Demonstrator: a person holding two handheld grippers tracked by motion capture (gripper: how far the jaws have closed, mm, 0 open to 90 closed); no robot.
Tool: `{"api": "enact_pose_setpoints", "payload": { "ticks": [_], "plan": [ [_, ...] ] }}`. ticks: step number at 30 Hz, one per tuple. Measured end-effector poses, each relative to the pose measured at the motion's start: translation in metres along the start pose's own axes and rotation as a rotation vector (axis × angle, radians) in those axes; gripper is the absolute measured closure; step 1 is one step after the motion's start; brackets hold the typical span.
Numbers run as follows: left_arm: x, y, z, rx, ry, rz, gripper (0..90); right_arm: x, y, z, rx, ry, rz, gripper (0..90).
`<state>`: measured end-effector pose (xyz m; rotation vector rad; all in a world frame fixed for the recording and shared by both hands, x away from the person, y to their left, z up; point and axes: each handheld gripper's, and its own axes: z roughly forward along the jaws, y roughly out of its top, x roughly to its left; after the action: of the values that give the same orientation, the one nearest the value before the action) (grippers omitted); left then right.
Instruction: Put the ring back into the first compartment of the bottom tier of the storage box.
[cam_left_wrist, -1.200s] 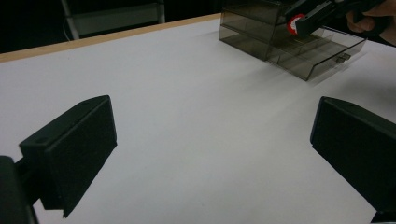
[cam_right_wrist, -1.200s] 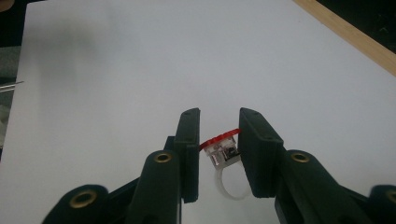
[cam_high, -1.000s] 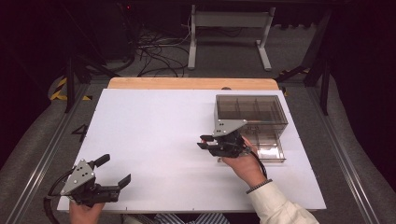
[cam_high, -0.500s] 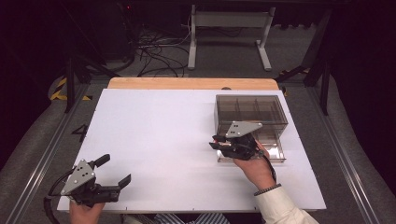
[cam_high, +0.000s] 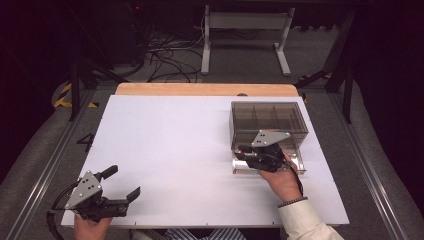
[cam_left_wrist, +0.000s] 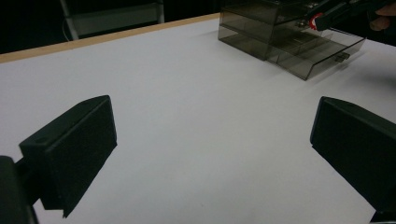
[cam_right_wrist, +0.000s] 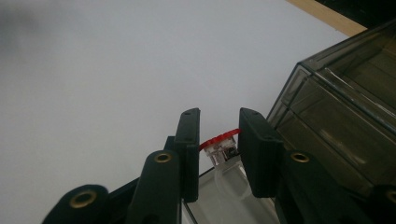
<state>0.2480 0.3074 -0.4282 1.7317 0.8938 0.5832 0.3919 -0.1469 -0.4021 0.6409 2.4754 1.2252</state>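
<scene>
A small red-topped part (cam_right_wrist: 223, 143) sits pinched between the right gripper's (cam_right_wrist: 219, 154) narrowed jaws, just over the open drawer (cam_high: 295, 162) of the smoky box (cam_high: 267, 117). Released off the rim, it could bounce onto the table (cam_high: 165, 150). The left gripper (cam_high: 122, 195) rests wide open, well apart

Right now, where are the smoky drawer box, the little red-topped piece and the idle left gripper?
Drawer box (cam_high: 268, 116): high view, on its top panel.
Red-topped piece (cam_right_wrist: 219, 138): right gripper view, on its red edge between the jaws.
Left gripper (cam_high: 126, 186): high view, midway between its open fingertips.
</scene>
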Motion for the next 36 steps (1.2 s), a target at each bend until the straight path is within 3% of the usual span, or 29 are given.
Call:
{"api": "enact_pose_setpoints", "payload": {
  "ticks": [17,22,36],
  "plan": [
    [0.000,0.000,0.000,0.002,-0.001,0.000,1.2,-0.011,-0.011,0.003,0.081,-0.045,0.059,70.2],
    [0.000,0.000,0.000,0.002,0.000,-0.003,1.2,-0.016,-0.016,0.007,0.085,-0.018,0.096,70.1],
    [0.001,0.001,0.004,0.008,-0.001,0.002,1.2,-0.016,-0.022,0.017,0.150,-0.040,0.091,69.9]
  ]
}}
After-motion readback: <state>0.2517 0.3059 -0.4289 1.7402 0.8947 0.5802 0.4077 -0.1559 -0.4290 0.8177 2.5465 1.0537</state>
